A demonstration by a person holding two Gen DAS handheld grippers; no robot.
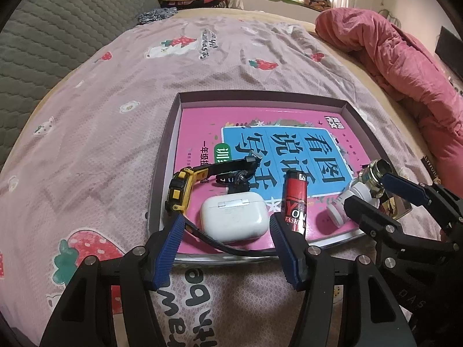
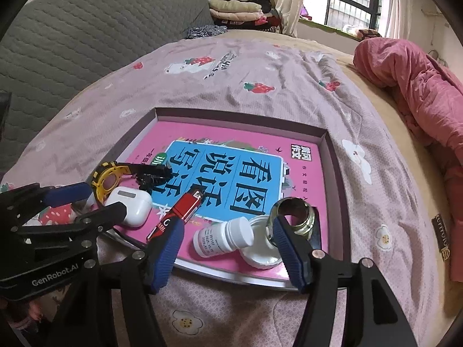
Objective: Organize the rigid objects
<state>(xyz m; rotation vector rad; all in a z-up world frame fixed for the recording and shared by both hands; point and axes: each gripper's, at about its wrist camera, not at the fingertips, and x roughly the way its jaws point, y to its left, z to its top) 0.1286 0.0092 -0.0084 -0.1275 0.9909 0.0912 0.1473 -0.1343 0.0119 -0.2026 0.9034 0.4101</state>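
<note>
Left wrist view: a shallow box [image 1: 170, 133] is seen on the bed [image 1: 115, 86], lined by a pink book [image 1: 289, 121]. Inside lie a watch [image 1: 179, 190], an earbud case [image 1: 234, 217], a red lighter [image 1: 295, 199], a pill bottle [image 2: 222, 238]. Both the left gripper [image 1: 228, 248] and right gripper [image 2: 231, 245] are spread wide, apparently gripping nothing.

Soft daylight comes from the window [image 2: 344, 3] at upper right, which glares white. My fisheye views bend strongly and darken at the corners.

The right hand-held gripper [image 1: 367, 193] partly hides the white bottle [image 1: 337, 212]; the bottle's label print [image 2: 207, 238] is too small to read.
</note>
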